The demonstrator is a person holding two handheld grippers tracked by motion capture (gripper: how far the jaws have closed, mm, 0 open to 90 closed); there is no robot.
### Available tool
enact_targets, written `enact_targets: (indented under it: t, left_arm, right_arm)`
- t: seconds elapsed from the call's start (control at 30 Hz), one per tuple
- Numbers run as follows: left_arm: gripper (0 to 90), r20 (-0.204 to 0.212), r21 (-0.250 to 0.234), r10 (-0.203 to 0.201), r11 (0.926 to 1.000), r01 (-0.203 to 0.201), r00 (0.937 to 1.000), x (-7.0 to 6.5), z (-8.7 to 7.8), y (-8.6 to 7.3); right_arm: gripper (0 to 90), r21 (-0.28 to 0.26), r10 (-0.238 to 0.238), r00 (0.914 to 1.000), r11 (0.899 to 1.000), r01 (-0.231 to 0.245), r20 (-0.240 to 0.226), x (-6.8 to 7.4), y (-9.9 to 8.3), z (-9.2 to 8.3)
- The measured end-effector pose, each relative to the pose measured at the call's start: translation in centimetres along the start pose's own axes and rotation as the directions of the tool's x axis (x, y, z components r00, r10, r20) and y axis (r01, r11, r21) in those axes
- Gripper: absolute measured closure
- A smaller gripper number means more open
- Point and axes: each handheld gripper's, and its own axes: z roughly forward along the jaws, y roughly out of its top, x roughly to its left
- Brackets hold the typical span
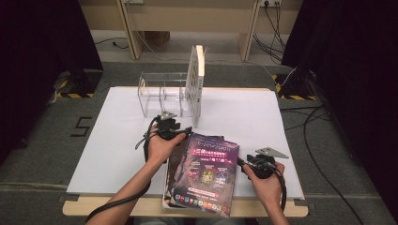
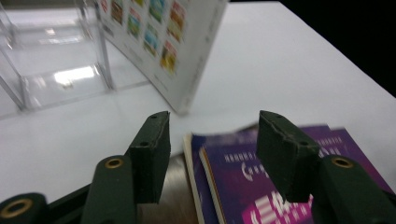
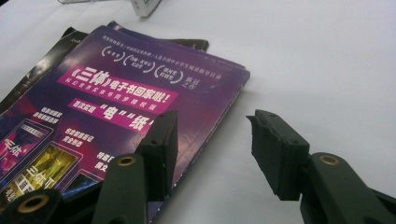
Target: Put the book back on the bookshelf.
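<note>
Left claw (image 2: 212,154) over blurred magazine (image 2: 280,186) corner

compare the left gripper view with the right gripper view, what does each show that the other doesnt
Left gripper view alone: the clear acrylic rack and the standing white book's cover of coloured squares, with the open left gripper over the stack's far corner. Right gripper view alone: the purple magazine's pink headline band and its right edge between the open right gripper's jaws. Both: that magazine and the white table.
</note>
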Motion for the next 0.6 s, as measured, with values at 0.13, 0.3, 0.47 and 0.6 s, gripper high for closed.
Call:
enact_targets:
  t: [0.13,0.3,0.47,0.6]
  left_arm:
    - [46.7,0.03,0.048,0.009,0.9988,-0.011,0.9995,-0.3,-0.3,-1.6]
    - [50.1,0.062,0.096,0.027,0.9948,-0.033,0.9977,-0.8,-0.4,-3.3]
    - [50.0,0.073,0.136,0.024,0.9902,-0.033,0.9971,-0.9,-0.2,-4.6]
    - [49.6,0.079,0.154,0.024,0.9874,-0.036,0.9966,-0.9,-0.2,-5.4]
  right_arm:
    - [52.5,0.029,0.014,0.9999,0.999,-0.014,-0.009,0.1,0.1,0.5]
    - [52.2,0.071,0.028,0.9993,0.997,-0.026,-0.026,0.2,0.4,1.3]
    - [51.5,0.101,0.043,0.9984,0.994,-0.039,-0.036,0.2,0.6,2.0]
    - [50.8,0.119,0.055,0.9975,0.992,-0.05,-0.044,0.0,0.7,2.5]
